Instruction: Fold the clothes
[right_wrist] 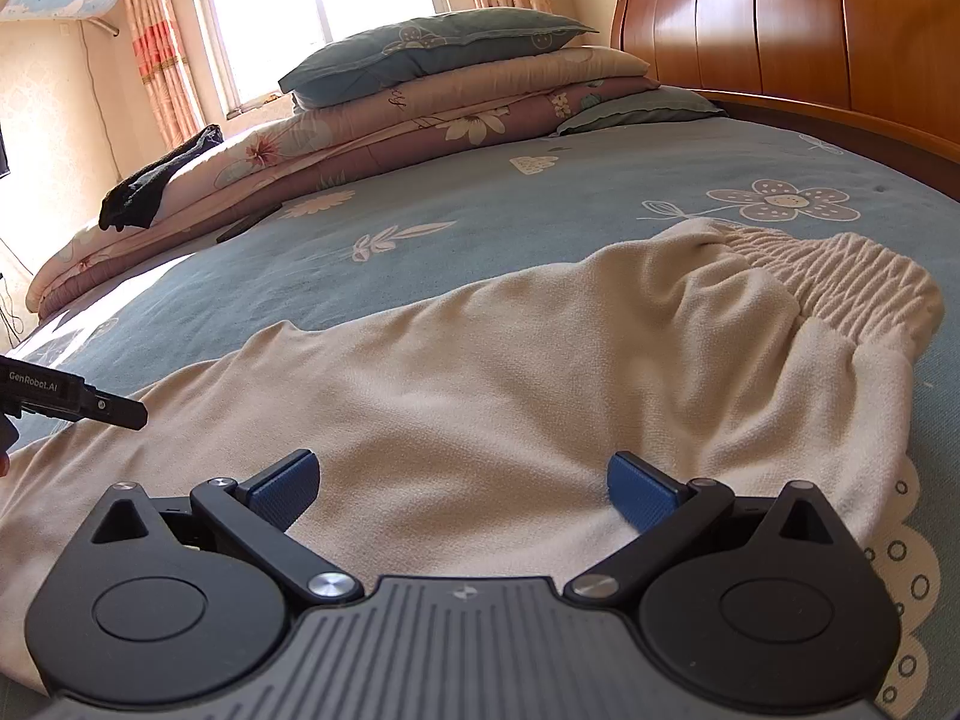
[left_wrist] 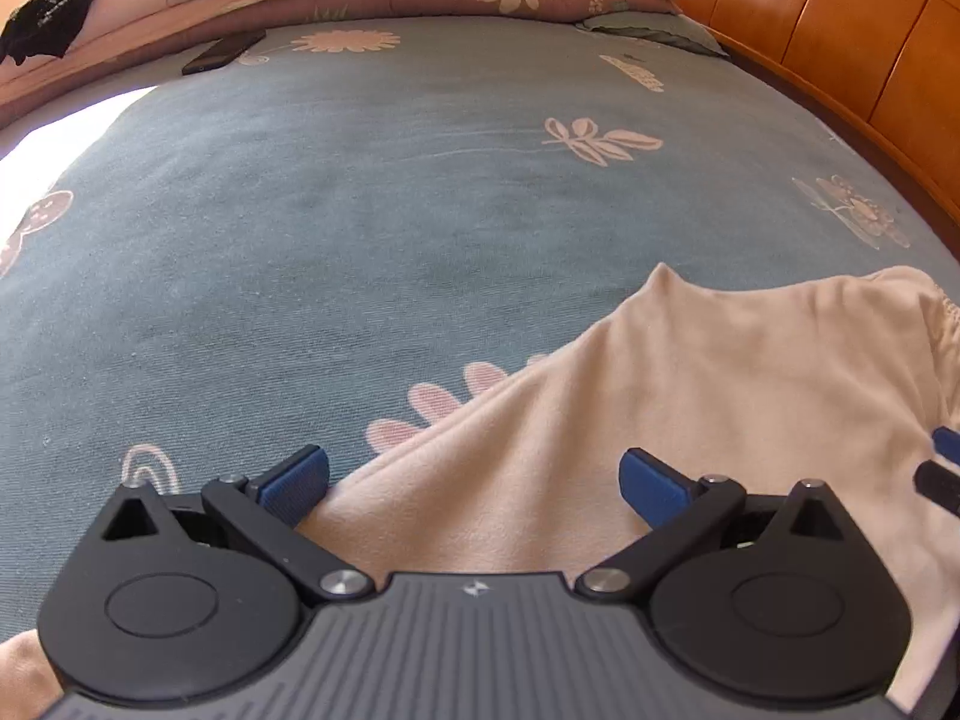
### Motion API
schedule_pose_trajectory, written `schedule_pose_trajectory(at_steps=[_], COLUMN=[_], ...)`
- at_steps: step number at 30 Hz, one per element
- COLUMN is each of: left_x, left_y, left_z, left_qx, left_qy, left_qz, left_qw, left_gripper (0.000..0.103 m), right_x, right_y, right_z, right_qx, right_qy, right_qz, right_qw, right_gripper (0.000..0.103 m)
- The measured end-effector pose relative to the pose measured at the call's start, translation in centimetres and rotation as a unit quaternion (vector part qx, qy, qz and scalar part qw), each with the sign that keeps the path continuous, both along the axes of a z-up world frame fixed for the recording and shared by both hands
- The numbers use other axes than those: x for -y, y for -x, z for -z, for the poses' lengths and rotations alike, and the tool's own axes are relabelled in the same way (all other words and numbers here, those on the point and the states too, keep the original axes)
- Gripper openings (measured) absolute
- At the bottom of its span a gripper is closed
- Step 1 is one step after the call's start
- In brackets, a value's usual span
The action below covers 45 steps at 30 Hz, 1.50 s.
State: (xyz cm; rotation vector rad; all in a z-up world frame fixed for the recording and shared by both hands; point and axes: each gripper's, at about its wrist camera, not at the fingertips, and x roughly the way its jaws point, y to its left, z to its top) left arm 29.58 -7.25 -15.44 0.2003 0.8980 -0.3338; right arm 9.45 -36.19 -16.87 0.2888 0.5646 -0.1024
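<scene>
Cream trousers (right_wrist: 510, 372) lie flat on the blue flowered bedsheet (right_wrist: 540, 192), with the gathered elastic waistband (right_wrist: 840, 276) at the right. My right gripper (right_wrist: 462, 489) hovers low over the middle of the cloth, open, its blue pads wide apart with nothing between them. My left gripper (left_wrist: 474, 486) is open too, above the trousers' (left_wrist: 690, 396) left edge, its left pad (left_wrist: 294, 486) near the hem. In the right wrist view the left gripper's black body (right_wrist: 72, 399) juts in from the left edge. A blue fingertip of the right gripper (left_wrist: 948, 444) peeks in at the right of the left wrist view.
Folded quilts and a blue pillow (right_wrist: 432, 42) are stacked at the far side of the bed, with a dark garment (right_wrist: 156, 180) draped over them. A black phone (left_wrist: 225, 51) lies on the sheet near the quilts. The wooden headboard (right_wrist: 780, 18) runs along the right.
</scene>
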Motion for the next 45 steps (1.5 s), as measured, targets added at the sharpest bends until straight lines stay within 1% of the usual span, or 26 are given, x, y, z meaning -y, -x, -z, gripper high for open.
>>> schedule_pose_trajectory(at_steps=[1,2,4,7,10,13,15,17,19,20,23,25,27,28,29,31,33,35,36,38,40,42,43,45], left_x=[-0.4,-0.9,-1.6,-1.7,-3.0,-3.6,-3.7,-3.3,-3.5,-4.0,-6.6,-8.1,-9.9,-11.0,-12.0,-14.1,-15.3,-15.4,-15.0,-14.0,-12.7,-11.2,-10.7,-10.3], left_y=[-0.4,-1.0,-2.2,-2.4,-0.9,1.3,2.4,2.8,2.5,2.2,0.5,0.5,1.2,1.8,2.4,3.7,5.2,6.3,6.8,7.6,8.1,8.6,8.5,7.8], left_z=[0.2,0.3,0.1,-0.8,-2.1,-2.6,-2.2,-1.2,-0.2,-0.2,-1.2,-2.9,-4.7,-5.5,-6.0,-6.9,-6.6,-5.4,-4.3,-2.6,-1.2,-0.2,0.2,0.8], left_qx=[0.02,0.025,0.017,0.038,0.021,0.009,-0.004,0.002,0.037,0.047,0.019,0.027,0.025,0.018,0.004,-0.026,-0.052,-0.075,-0.085,-0.088,-0.07,-0.014,0.008,0.039], left_qy=[-0.003,0.005,0.023,-0.007,0.039,0.059,0.06,0.018,-0.04,-0.037,-0.007,-0.011,0.005,0.025,0.054,0.113,0.174,0.207,0.217,0.209,0.174,0.111,0.088,0.058], left_qz=[-0.006,-0.021,-0.051,-0.08,-0.071,-0.057,-0.048,-0.053,-0.065,-0.073,-0.124,-0.145,-0.145,-0.147,-0.15,-0.156,-0.157,-0.153,-0.149,-0.146,-0.149,-0.159,-0.156,-0.161], left_qw=[0.9998,0.9995,0.9983,0.9961,0.9965,0.9966,0.9971,0.9984,0.9963,0.9955,0.9921,0.989,0.989,0.9886,0.9872,0.981,0.9707,0.9634,0.9609,0.9628,0.9708,0.981,0.9838,0.9845], left_gripper=[0.103,0.103,0.103,0.102,0.102,0.102,0.102,0.102,0.103,0.103,0.103,0.102,0.102,0.102,0.102,0.102,0.102,0.102,0.102,0.102,0.102,0.102,0.102,0.103], right_x=[0.0,0.0,0.0,0.0,0.0,-0.1,0.0,-0.1,-0.1,-0.1,-0.1,-0.1,-0.1,-0.1,-0.1,-0.1,-0.2,-0.2,-0.2,-0.3,-0.3,-0.1,-0.1,-0.1], right_y=[0.0,0.0,0.0,0.0,0.0,0.0,-0.1,-0.1,-0.1,-0.1,-0.1,-0.1,-0.1,-0.2,-0.2,-0.2,-0.3,-0.4,-0.4,-0.4,-0.4,-0.4,-0.4,-0.5], right_z=[0.0,0.0,0.0,-0.1,0.0,-0.1,0.0,0.0,0.0,0.0,0.1,0.1,0.1,0.1,0.1,0.1,0.1,0.1,0.1,0.1,0.1,0.1,0.1,0.2], right_qx=[0.0,0.0,-0.001,-0.001,-0.001,-0.001,0.0,0.0,0.0,0.0,-0.001,-0.001,-0.001,-0.001,-0.001,0.0,0.0,-0.001,-0.002,-0.002,-0.002,0.0,0.001,0.0], right_qy=[0.0,0.001,0.002,0.002,0.002,0.001,0.001,0.001,0.001,0.001,0.002,0.002,0.002,0.002,0.003,0.002,0.002,0.004,0.005,0.005,0.005,0.002,0.001,0.002], right_qz=[0.0,0.0,0.0,0.0,0.0,0.0,0.0,0.0,0.0,0.0,0.001,0.001,0.001,0.001,0.001,0.0,0.0,0.0,0.0,0.001,0.0,0.0,0.0,0.0], right_qw=[1.0,1.0,1.0,1.0,1.0,1.0,1.0,1.0,1.0,1.0,1.0,1.0,1.0,1.0,1.0,1.0,1.0,1.0,1.0,1.0,1.0,1.0,1.0,1.0], right_gripper=[0.103,0.103,0.103,0.103,0.103,0.103,0.103,0.103,0.103,0.103,0.103,0.103,0.103,0.103,0.103,0.103,0.103,0.103,0.103,0.103,0.103,0.103,0.103,0.103])
